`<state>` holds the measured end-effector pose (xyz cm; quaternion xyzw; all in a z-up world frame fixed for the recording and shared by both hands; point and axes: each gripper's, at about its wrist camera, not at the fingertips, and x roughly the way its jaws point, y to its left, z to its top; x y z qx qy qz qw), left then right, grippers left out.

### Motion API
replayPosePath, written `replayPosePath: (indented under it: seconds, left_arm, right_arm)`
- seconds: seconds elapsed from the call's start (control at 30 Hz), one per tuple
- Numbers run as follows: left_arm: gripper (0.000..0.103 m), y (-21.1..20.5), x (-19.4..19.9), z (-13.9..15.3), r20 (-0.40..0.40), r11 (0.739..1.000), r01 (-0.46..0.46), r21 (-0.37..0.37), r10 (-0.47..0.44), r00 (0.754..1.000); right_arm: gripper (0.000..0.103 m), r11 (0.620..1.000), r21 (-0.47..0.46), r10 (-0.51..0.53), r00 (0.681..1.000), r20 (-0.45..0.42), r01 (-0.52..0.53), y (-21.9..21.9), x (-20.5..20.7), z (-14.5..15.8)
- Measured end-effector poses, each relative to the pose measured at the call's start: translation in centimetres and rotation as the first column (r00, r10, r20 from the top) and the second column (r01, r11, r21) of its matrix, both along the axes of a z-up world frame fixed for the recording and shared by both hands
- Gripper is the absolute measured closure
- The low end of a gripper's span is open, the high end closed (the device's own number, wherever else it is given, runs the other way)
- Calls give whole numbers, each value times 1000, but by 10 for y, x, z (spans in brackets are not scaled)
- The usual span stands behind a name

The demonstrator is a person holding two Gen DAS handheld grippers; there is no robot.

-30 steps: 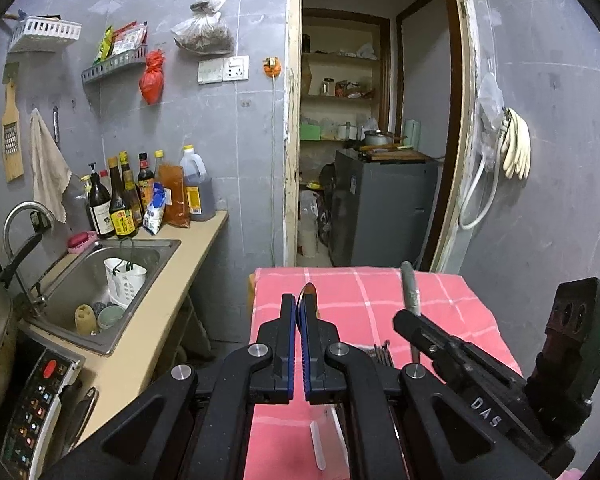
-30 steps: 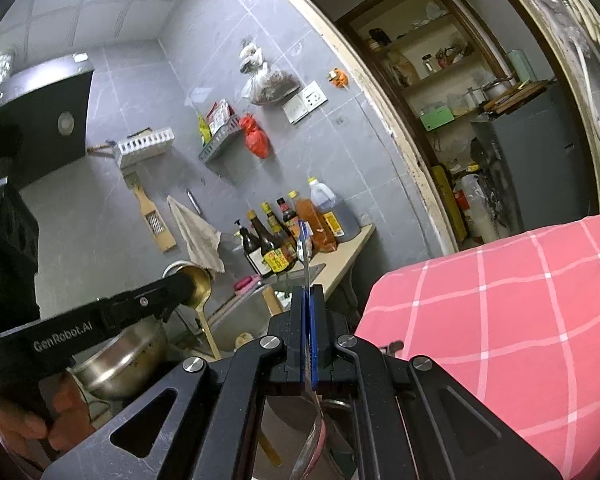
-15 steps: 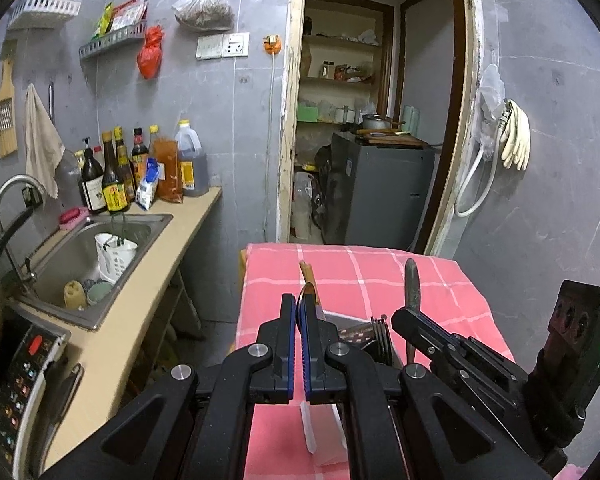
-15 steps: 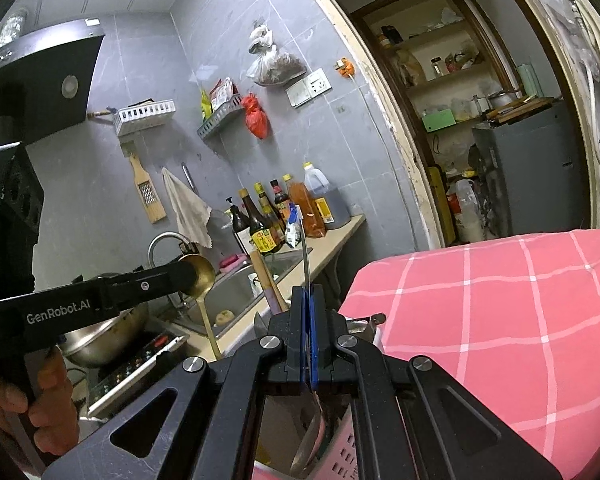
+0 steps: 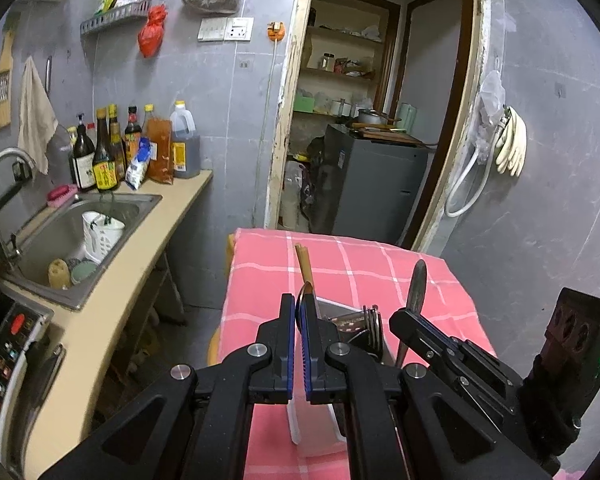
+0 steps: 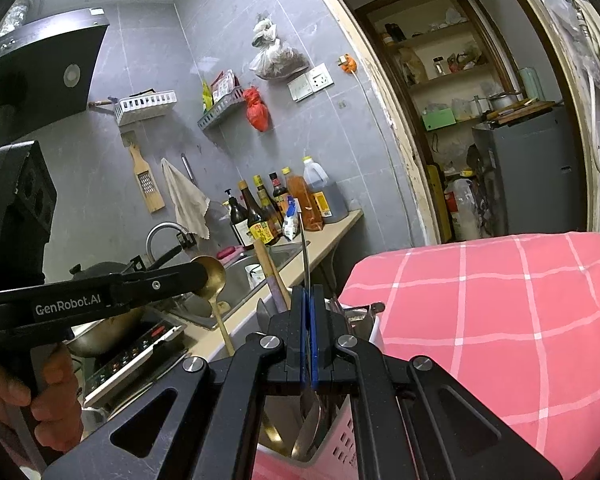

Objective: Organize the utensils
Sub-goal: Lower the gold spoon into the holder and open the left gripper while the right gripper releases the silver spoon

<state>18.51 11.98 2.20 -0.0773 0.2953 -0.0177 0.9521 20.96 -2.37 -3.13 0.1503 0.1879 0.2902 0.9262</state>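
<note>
My left gripper is shut on a gold spoon. In the right wrist view the spoon's bowl shows at the tips of the left gripper and its handle hangs down. My right gripper is shut on a thin steel utensil, whose handle points up. The utensil's lower end reaches into a white and pink utensil holder. In the left wrist view the right gripper stands just right of the left gripper, over the holder. A wooden handle and metal cutlery stick out of the holder.
The holder stands on a table with a pink checked cloth. To the left are a counter with a sink, sauce bottles and a stove panel. A wok sits on the stove. A doorway opens behind the table.
Both views have tipped downward, so the holder and the wooden handle have come into sight under the grippers. Both grips are unchanged.
</note>
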Motion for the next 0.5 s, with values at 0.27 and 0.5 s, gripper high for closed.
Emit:
replayPosePath:
  seconds: [0.27,0.5]
  left_arm:
    - [99,13,-1,-6,-20,995,19,-93,-21,1000]
    - [99,18,-1,-7,-27,991,37,-127,-41,999]
  right_arm:
    - [94,1000,-19,-12,1000,-18,11,-2,-2,4]
    - [71,999,-11,-48,999,-17,48,-12,-8,13]
